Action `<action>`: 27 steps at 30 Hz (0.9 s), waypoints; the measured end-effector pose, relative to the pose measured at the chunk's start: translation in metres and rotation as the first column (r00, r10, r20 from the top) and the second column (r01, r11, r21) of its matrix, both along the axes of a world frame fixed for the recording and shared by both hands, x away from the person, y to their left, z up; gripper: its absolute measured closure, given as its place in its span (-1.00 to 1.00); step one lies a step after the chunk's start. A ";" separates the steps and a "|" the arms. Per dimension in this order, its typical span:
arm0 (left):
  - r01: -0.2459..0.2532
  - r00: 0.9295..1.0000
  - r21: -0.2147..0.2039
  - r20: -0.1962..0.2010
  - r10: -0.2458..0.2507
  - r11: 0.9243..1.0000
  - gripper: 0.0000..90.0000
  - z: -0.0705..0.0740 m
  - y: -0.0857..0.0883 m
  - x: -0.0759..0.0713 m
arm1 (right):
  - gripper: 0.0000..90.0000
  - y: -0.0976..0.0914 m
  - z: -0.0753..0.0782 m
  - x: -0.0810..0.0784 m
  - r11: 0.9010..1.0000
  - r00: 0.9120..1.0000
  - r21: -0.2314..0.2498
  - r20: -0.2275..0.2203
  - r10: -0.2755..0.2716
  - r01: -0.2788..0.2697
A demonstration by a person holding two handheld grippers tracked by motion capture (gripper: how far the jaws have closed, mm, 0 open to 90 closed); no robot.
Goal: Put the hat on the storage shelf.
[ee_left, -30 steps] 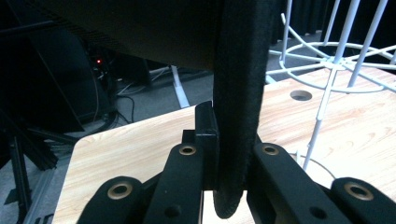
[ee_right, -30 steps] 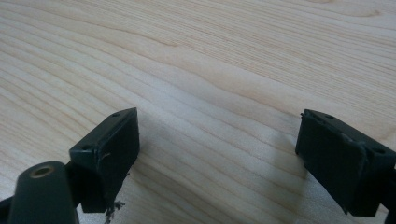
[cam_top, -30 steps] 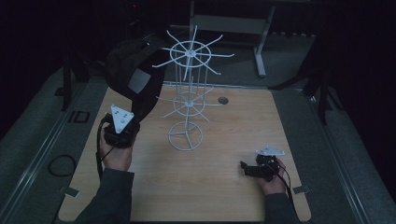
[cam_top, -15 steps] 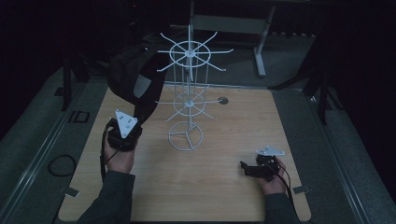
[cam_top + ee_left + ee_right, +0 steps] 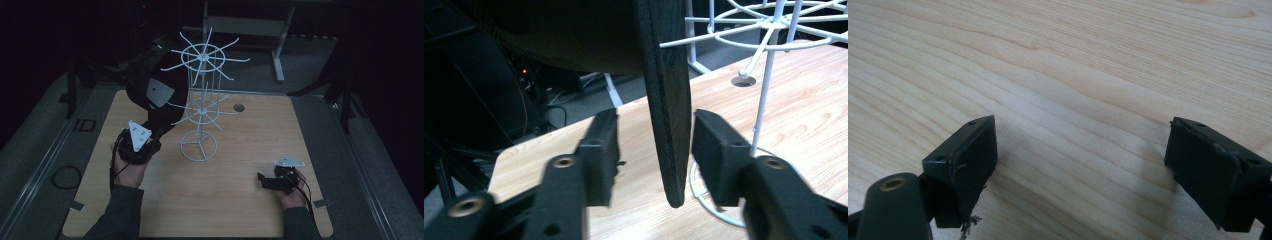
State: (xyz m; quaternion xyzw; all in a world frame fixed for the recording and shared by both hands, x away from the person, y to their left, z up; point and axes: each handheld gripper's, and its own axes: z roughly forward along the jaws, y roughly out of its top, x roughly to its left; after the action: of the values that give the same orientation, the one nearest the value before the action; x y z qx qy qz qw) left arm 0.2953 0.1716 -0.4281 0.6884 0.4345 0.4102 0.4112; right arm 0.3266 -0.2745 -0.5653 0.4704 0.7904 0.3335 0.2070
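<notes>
A black cap [image 5: 145, 85] with a white label hangs upright against the left arms of a white wire rack [image 5: 200, 100] at the table's middle. Its brim [image 5: 669, 125] points down between the jaws of my left gripper [image 5: 156, 130]. In the left gripper view, that gripper [image 5: 655, 145] is open, with a gap on each side of the brim, wider on the left. The rack [image 5: 769, 75] stands just beyond it. My right gripper [image 5: 261, 179] rests low at the front right, open [image 5: 1083, 165] over bare wood with nothing between its fingers.
The wooden table [image 5: 225, 210] has a round cable hole [image 5: 239, 107] behind the rack. A grey desk frame [image 5: 277, 50] stands beyond the far edge. A cable loop [image 5: 65, 176] lies on the floor at the left.
My left gripper and the cap have moved right and slightly down, up against the rack. The right gripper has stayed where it was.
</notes>
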 end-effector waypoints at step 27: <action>0.101 0.992 -0.113 -0.069 -0.109 0.988 -0.25 -0.016 0.011 -0.016 | -0.71 0.000 0.000 0.000 1.000 1.000 0.000 0.002 0.003 -0.003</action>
State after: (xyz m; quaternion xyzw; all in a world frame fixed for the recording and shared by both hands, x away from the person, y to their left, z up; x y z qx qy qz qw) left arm 0.2790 0.1829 -0.4440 0.7016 0.4345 0.3376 0.4528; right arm 0.3265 -0.2747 -0.5653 0.4690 0.7908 0.3342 0.2075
